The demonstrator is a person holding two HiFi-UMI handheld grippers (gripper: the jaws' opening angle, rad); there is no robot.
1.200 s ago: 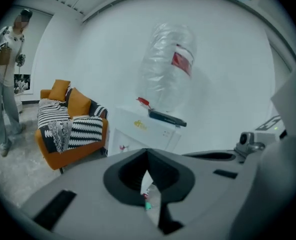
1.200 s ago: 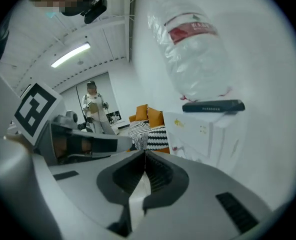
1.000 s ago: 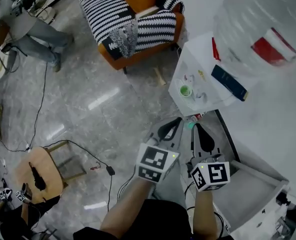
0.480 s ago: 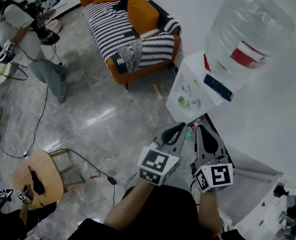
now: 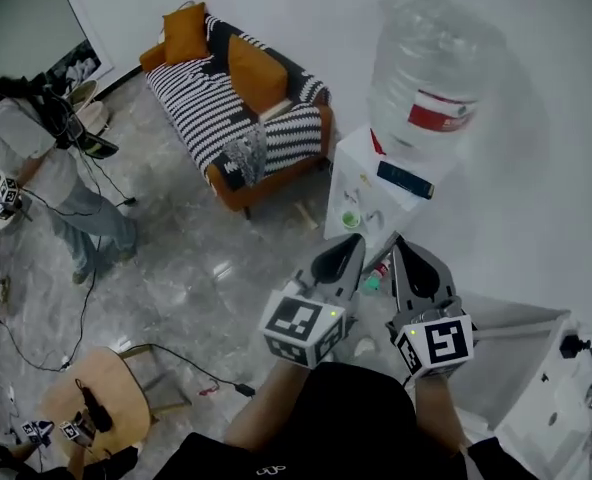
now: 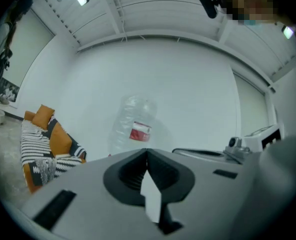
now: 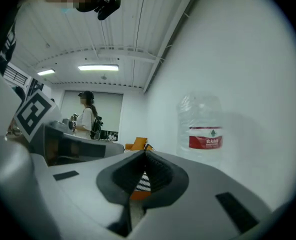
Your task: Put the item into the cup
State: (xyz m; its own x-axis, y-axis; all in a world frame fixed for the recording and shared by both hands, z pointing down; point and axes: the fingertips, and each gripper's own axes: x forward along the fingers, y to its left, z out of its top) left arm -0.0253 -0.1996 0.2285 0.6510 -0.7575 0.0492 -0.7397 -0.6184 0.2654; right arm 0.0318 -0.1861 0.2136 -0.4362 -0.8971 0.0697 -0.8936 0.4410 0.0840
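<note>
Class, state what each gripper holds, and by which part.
Nothing: the left gripper and the right gripper are both shut, jaws meeting on nothing.

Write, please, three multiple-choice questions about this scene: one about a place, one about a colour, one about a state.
1. Where does the big water bottle stand?
A. on a kitchen table
B. on the white dispenser
C. inside a cupboard

2. What colour are the two cushions on the striped sofa?
A. blue
B. green
C. orange

3. In what state are the left gripper and the right gripper?
A. both shut and empty
B. both wide open
C. each shut on a spoon

Answers:
1 B, since the head view shows the bottle on top of the dispenser.
2 C, since both cushions show plain orange against the black and white stripes.
3 A, since each gripper view shows the jaw tips meeting with nothing between them.
</note>
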